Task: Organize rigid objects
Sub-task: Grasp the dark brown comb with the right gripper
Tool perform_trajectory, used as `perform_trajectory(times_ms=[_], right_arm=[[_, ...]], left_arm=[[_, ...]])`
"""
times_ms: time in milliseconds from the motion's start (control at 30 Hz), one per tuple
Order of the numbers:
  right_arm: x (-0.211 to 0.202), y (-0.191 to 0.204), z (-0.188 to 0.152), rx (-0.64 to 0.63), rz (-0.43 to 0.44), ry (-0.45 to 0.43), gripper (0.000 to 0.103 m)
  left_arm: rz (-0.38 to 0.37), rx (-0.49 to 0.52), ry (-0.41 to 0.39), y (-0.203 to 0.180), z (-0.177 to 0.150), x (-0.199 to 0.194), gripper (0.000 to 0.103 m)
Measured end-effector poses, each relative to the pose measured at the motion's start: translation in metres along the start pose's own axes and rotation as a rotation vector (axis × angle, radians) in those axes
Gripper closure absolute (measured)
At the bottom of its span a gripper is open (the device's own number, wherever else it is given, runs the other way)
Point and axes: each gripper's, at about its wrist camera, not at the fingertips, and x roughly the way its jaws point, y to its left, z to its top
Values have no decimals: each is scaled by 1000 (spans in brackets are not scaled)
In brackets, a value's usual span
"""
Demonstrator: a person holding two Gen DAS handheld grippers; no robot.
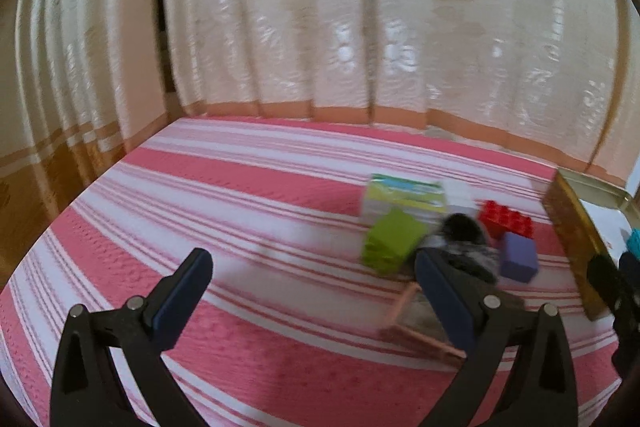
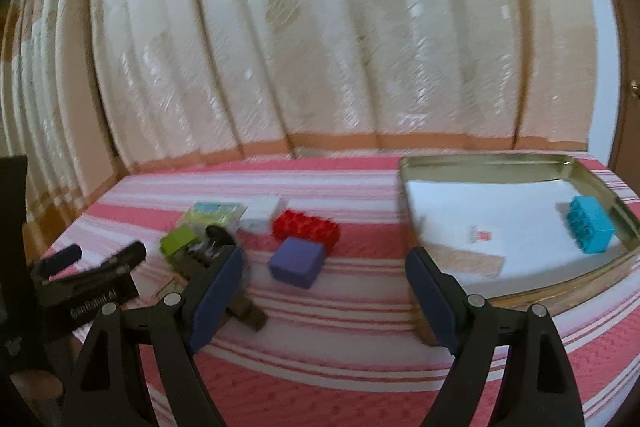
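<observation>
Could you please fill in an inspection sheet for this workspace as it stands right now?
Surface: pink and white striped cloth, bare in front.
Job's things: turquoise brick inside the tin tray; red brick, purple block, green block, white box and green-printed box clustered left of the tray.
Clutter: dark blurred object among the blocks, unidentifiable.
Grippers: left gripper and right gripper both open, holding nothing.
Cables: nothing seen.
Surroundings: cream patterned curtain behind.
</observation>
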Motion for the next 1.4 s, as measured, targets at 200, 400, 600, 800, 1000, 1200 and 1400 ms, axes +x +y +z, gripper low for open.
perform_trajectory(times_ms=[200,400,600,800,1000,1200,1400], right_arm=[[26,15,-2,-19,75,125,36],[54,38,-7,-85,191,267,48],[74,43,-7,-65,246,329,52],[84,36,-7,10,345,371,54],[77,35,-7,12,372,390,66],[72,23,-8,38,379,406,75],[54,23,-17,-87,322,406,76]], left_arm=[[27,-30,33,21,2,10,0],[41,-26,48,23,2,14,0],[43,-17,52,21,2,14,0],[39,-21,61,23,2,15,0],[36,-36,71,24,2,16,0],[28,-50,83,27,2,18,0],[22,-27,86,21,2,18,0]])
